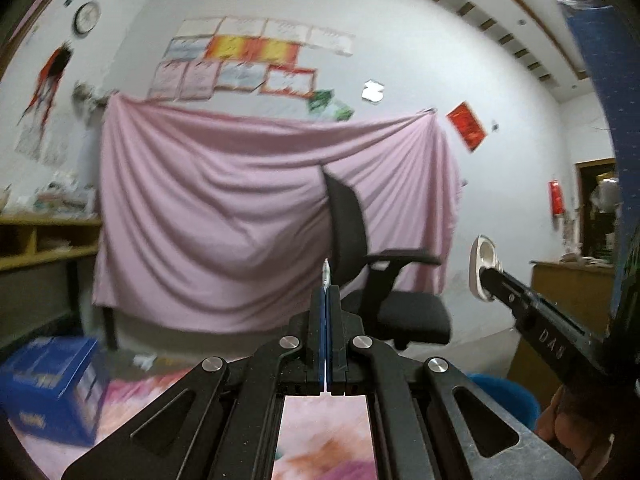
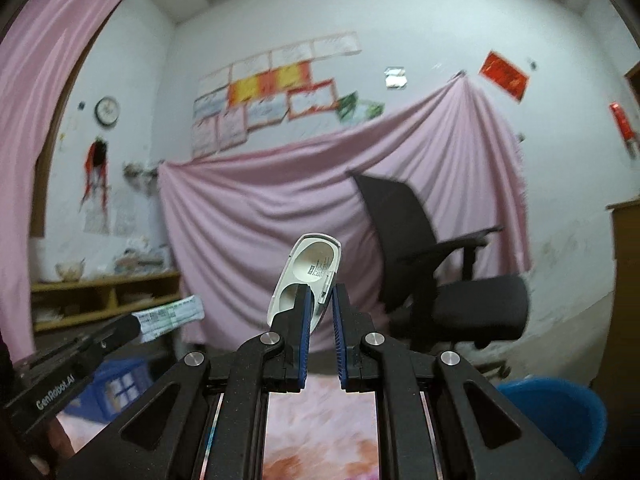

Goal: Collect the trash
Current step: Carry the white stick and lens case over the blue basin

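The right gripper is holding a white plastic blister tray by its lower edge, with the jaws closed narrow on it, and most of the tray is sticking up beyond the pads. The left gripper is pinching a thin printed wrapper with jaws fully together; from its own camera only the wrapper's edge is showing. Both pieces of trash are being carried in the air, with the grippers pointing about level at the room. The risk, as I judge it, is that the tray is gripped only at a small part, so a fast swing could be turning it between the pads or letting it slip out. The wrapper is light and flat and could be sliding free too. The blue bin is sitting low on the right, near the right gripper, so both hands need to be tilting down over it before opening, otherwise the trash is falling beside it. Below is a pink patterned surface. Behind are standing a black office chair, a pink cloth hanging on the wall, a wooden shelf and a blue box.
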